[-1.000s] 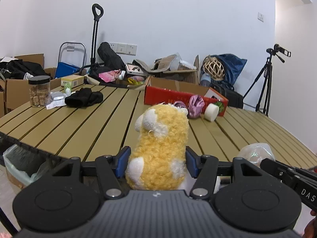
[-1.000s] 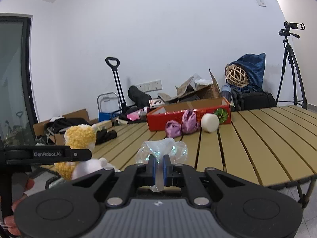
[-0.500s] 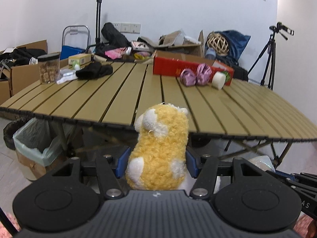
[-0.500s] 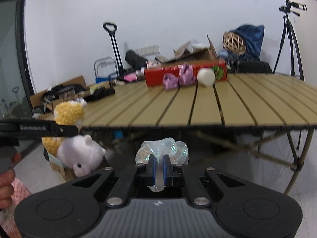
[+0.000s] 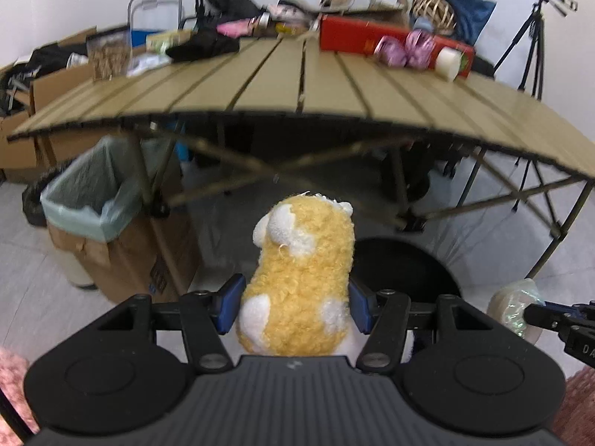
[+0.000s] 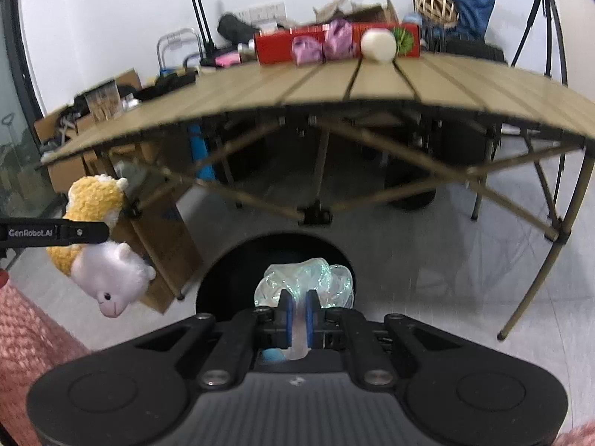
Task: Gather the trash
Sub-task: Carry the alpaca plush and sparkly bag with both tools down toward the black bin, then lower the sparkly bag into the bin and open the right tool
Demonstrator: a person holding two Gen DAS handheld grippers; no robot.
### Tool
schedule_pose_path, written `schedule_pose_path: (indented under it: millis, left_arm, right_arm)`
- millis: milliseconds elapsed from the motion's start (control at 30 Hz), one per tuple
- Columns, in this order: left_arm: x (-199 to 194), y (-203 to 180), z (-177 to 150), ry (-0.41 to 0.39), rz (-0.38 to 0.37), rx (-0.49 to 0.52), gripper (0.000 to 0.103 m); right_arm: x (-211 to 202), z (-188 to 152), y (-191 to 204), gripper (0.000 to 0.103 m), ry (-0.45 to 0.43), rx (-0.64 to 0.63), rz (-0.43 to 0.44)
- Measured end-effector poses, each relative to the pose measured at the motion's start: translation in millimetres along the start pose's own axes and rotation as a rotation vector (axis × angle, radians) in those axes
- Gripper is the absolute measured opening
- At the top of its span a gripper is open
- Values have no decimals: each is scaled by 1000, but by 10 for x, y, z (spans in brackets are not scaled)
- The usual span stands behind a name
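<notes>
1. Left gripper [image 5: 295, 310]: fingers [image 5: 230, 308] partly apart, blue pads pressed against both flanks of a yellow-and-white plush toy [image 5: 299, 278], gripped upright with its back to the left wrist camera.
2. In the right wrist view, same plush toy [image 6: 98, 245] at far left, clamped across its middle by a black finger, white face tipped downward.
3. Right gripper [image 6: 297, 316]: fingers [image 6: 284, 317] all but closed, pinching a thin neck of crumpled clear plastic wrap [image 6: 305, 284], the bulk of it puffed out beyond the tips.
4. Same plastic wrap [image 5: 515, 310] visible at the right edge of the left wrist view, at the tip of the right gripper.
5. Both held items in the air, below and in front of the near edge of the slatted tan surface [image 5: 334, 89], above a round black shape [image 6: 275, 271] on the grey floor; cannot tell what that shape is.
6. Cardboard box lined with a pale green bag [image 5: 93, 200] standing on the floor under the left end of the surface, well apart from the plush toy.
7. On the surface, far side: red box [image 5: 357, 35], two purple crumpled bundles [image 5: 407, 50] just in front of it, a white roll [image 5: 448, 61] beside them.
8. On the surface, left end: clear jar [image 5: 109, 54] and a black cloth [image 5: 202, 46].
9. Tripod [image 5: 531, 33] against the wall at right.
</notes>
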State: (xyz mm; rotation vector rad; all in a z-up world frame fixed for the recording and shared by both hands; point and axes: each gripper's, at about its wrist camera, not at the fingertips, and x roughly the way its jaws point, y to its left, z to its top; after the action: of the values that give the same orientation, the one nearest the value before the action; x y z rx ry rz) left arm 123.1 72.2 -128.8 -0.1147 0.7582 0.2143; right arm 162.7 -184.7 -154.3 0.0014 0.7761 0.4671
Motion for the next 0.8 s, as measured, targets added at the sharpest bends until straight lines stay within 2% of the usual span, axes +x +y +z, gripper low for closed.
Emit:
schedule_pose_path:
  millis: [200,467,800]
  left_arm:
    - [176,88,-88,44,35,1,59]
    - [325,171,-148,96,55,-7,59]
    - [430,269,-193,130,87,-16,59]
  right_arm:
    - [187,-71,49,6,74,-10,1]
    - [434,-74,151,6,129,-32,14]
    - [726,60,325,6,127,-70,35]
